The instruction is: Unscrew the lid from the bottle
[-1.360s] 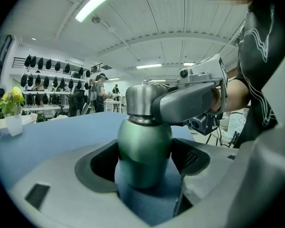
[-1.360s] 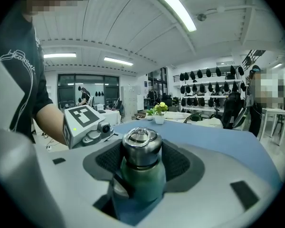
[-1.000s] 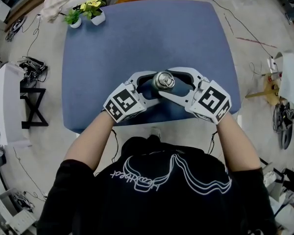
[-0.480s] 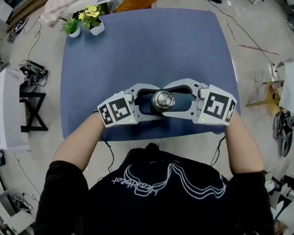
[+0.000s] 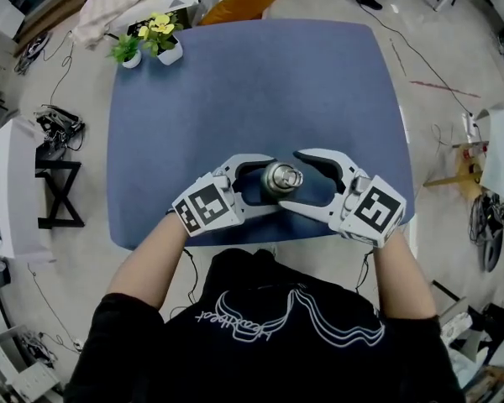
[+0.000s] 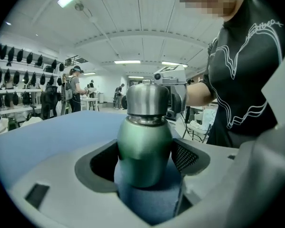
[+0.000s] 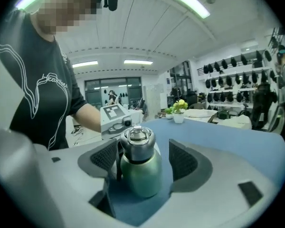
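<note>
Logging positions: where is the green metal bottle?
Head view, centre: the green metal bottle stands near the blue table's front edge, gripped by the left gripper.

The bottle [image 5: 281,179] is standing on the worktop [image 5: 252,82] near its front edge; potted plants [image 5: 147,36] are sitting at the far-left corner.

The bottle [image 6: 145,151] is a soft metallic green, its lid [image 6: 147,101] brushed silver, and the tabletop [image 5: 252,82] a plain mid-blue with no pattern. The person's shirt [image 5: 269,342] is black with a white looping line design and white lettering. The flowers [image 5: 160,25] are yellow, the leaves [image 5: 124,47] green, the pots [image 5: 170,54] white.
</note>
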Tool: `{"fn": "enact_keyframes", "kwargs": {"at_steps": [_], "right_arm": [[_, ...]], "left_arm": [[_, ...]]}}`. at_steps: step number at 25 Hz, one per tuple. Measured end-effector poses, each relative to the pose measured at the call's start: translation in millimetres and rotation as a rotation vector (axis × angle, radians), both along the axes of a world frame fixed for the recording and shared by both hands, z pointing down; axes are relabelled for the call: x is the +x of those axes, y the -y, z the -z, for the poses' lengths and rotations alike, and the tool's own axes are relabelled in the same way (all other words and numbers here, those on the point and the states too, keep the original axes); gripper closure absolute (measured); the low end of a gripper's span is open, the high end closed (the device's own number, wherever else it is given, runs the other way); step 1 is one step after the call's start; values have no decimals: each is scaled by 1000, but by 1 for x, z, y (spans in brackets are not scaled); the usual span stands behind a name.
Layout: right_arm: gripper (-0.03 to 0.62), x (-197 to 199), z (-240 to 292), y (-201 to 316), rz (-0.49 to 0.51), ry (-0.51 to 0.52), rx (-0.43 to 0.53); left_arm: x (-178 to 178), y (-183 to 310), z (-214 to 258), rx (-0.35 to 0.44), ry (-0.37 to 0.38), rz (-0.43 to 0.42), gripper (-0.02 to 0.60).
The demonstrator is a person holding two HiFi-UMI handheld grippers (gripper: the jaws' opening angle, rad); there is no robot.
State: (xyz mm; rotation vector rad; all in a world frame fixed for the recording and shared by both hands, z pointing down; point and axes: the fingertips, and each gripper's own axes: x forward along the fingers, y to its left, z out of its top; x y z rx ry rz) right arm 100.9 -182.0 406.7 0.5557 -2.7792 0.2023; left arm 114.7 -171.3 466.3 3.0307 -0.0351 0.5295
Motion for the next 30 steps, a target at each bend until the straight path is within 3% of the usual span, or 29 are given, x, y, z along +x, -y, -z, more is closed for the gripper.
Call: {"fn": "enact_keyframes", "kwargs": {"at_steps": [5,11,14,20,25,30], "right_arm": [[248,0,4,-2,-184,53,20],[268,-13,2,0,-268,83,37],[276,-18,1,2,-300,79,47],[321,-18,4,8,-348,86,63],[322,-20,5,7,-303,70,78],[324,-20,4,6,-219,43,72]], "left_arm": [[0,-1,3,1,-20,146,227],[-1,3,4,-2,-55,357,227],[-1,3,3,0,-58,423,227],[-1,5,3,5,-49,455,227],[0,4,3,4,-45,441,227],[0,4,2,1,-22,367,227]]}}
